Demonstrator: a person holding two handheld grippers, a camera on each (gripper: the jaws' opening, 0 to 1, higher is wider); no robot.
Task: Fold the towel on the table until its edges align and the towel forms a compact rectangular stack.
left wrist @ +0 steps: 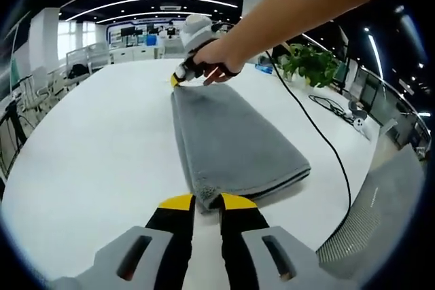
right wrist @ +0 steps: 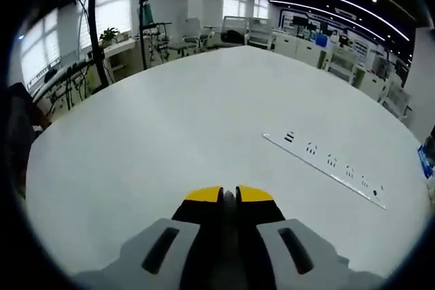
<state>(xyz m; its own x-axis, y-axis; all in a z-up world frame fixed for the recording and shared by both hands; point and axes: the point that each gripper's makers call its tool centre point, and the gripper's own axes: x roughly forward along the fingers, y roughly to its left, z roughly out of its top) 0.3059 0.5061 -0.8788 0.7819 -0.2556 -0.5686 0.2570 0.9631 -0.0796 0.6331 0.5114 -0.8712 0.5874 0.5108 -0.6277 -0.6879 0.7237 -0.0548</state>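
A grey towel [left wrist: 231, 140] lies folded into a long strip on the white table [left wrist: 95, 147], running away from me. My left gripper [left wrist: 207, 203] is at its near end, the yellow-tipped jaws shut on the towel's near corner. At the far end a person's hand holds my right gripper [left wrist: 182, 76] against the towel's far edge. In the right gripper view my right gripper [right wrist: 229, 196] has its jaws nearly together, with a thin grey sliver of towel pinched between the tips; the rest of the towel is hidden below the view.
A black cable [left wrist: 319, 134] trails over the table's right side toward the edge. A potted plant [left wrist: 312, 62] stands at the far right and a mesh chair back [left wrist: 374, 215] at the near right. A white power strip [right wrist: 333, 166] lies on the table [right wrist: 170, 127].
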